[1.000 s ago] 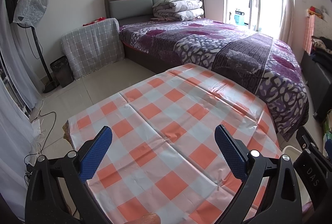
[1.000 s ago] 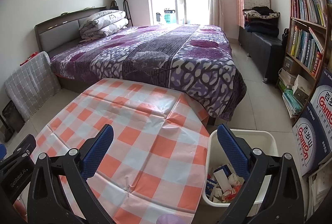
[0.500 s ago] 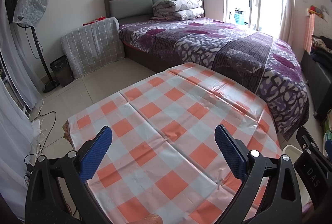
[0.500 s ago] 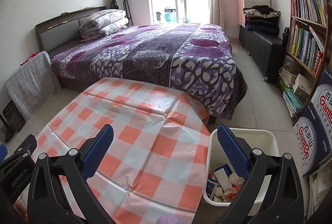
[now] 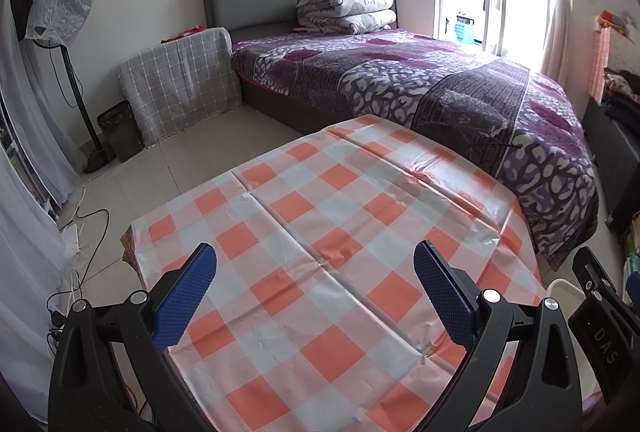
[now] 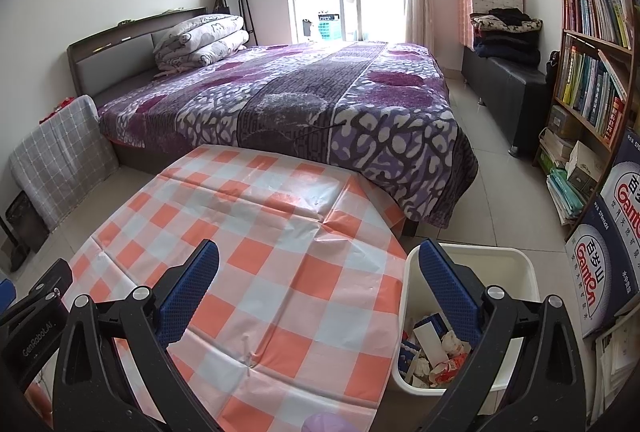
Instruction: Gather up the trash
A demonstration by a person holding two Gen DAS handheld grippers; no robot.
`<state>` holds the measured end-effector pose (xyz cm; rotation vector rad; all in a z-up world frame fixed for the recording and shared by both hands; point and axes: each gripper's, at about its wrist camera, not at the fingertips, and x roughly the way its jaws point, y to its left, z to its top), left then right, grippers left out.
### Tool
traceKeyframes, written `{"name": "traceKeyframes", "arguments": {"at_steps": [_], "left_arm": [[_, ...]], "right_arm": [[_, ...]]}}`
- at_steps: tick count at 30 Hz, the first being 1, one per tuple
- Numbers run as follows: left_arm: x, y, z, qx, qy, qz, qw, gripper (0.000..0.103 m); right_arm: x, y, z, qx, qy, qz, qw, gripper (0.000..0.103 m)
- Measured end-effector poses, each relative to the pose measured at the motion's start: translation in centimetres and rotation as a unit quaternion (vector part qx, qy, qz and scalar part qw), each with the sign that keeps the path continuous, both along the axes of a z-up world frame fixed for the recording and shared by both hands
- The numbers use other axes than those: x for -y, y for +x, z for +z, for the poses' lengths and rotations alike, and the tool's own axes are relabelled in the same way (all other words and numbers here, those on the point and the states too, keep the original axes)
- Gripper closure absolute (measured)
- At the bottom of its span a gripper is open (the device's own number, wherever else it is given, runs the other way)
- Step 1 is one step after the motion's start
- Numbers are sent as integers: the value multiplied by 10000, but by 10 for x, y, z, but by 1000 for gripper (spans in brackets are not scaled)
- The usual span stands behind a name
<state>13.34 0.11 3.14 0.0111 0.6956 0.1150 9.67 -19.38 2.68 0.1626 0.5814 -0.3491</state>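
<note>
Crumpled wrappers and paper trash [image 6: 436,356] lie in the white bin [image 6: 528,272] on the floor just beside the counter's [image 6: 280,272] right edge. The right hand-held gripper [image 6: 316,286] hangs spread and empty, one finger over the bin. The left hand-held gripper [image 5: 314,290] is likewise spread above the checkered cloth, the purple bed [image 5: 400,80] beyond.

The checked surface [image 5: 320,252] lies bare in front of both grippers, so a gripper can sweep across it freely. Its far edge sits just beside the bed [image 6: 320,104], which blocks passage beyond. At the surface's right edge stands the white bin [image 6: 516,264], mouth open upward, its trash [image 6: 436,356] well below the rim. Right of the bin, stacked boxes [image 6: 600,272] and a bookshelf [image 6: 592,64] close that side. Bare floor [image 5: 132,200] lies to the left, with cables [image 5: 76,232] along the wall.
</note>
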Motion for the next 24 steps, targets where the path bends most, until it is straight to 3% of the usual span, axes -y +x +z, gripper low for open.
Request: {"name": "traceKeyframes", "arguments": {"at_steps": [12, 24], "left_arm": [[8, -1, 8, 196, 144, -159, 9996, 16], [10, 1, 9, 124, 96, -119, 9998, 7]], "right_arm": [[-7, -9, -4, -86, 63, 20, 9999, 7], [-6, -9, -3, -100, 73, 24, 9999, 7]]}}
